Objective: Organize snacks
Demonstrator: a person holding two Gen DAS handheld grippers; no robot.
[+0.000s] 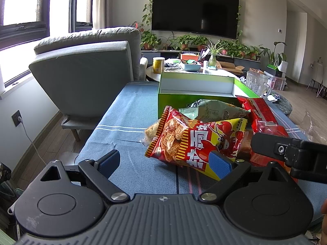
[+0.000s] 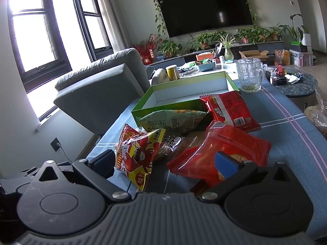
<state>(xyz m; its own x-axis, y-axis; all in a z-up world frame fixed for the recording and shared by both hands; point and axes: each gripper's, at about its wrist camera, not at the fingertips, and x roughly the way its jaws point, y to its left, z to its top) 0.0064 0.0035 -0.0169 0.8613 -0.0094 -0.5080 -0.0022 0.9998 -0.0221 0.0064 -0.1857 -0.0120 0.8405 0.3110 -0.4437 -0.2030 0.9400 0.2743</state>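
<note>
Both grippers, left (image 1: 165,161) and right (image 2: 165,162), gape wide, holding nothing. Snack bags (image 1: 196,140) lie just ahead, a green box (image 1: 196,85) beyond.

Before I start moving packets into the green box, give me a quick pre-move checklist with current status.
1. Green box open and nothing in the part visible: ok.
2. Left tongs open, holding nothing: ok.
3. Right tongs open, holding nothing: ok.
4. Crayfish packet reachable, on top at the pile's near edge: ok.
5. Tongs apart from each other: not ok, the right tongs crowd in beside the left in the left wrist view.
6. Glass mug clear of the route: cannot tell, it stands close to the box's far right corner.
</note>
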